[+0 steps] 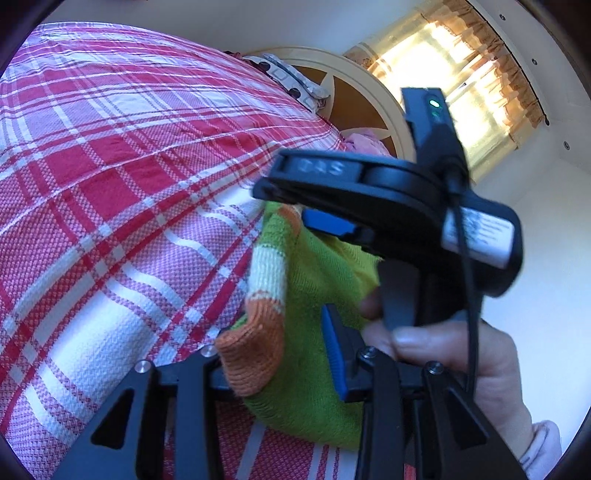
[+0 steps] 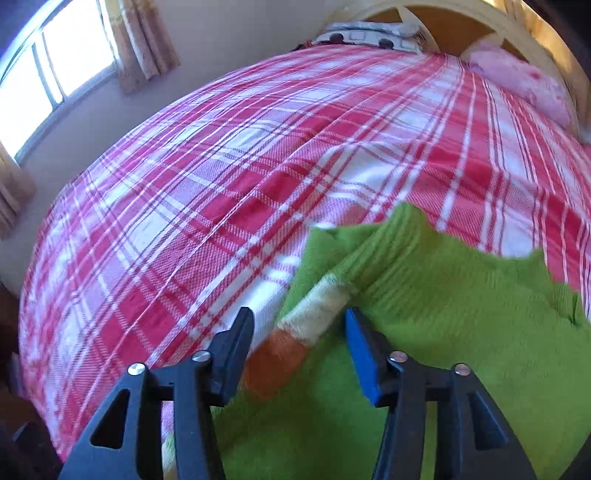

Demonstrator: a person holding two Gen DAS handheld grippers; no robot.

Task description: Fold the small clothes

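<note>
A small green knit garment (image 1: 314, 280) with an orange and white striped sleeve (image 1: 266, 291) hangs above the red and white plaid bed cover (image 1: 110, 166). My left gripper (image 1: 273, 354) stands open with the orange cuff (image 1: 251, 358) between its fingers. My right gripper (image 1: 325, 218) shows in the left wrist view above the garment, its blue pad at the cloth. In the right wrist view the right gripper (image 2: 295, 343) is open around the striped sleeve (image 2: 306, 310), with the green garment (image 2: 443, 295) spread to the right.
The plaid bed cover (image 2: 221, 184) fills both views. A cream and brown headboard (image 1: 343, 96) stands at the far end with a patterned pillow (image 2: 369, 35) and a pink cloth (image 2: 517, 77). A curtained window (image 2: 55, 62) lies beyond the bed's left side.
</note>
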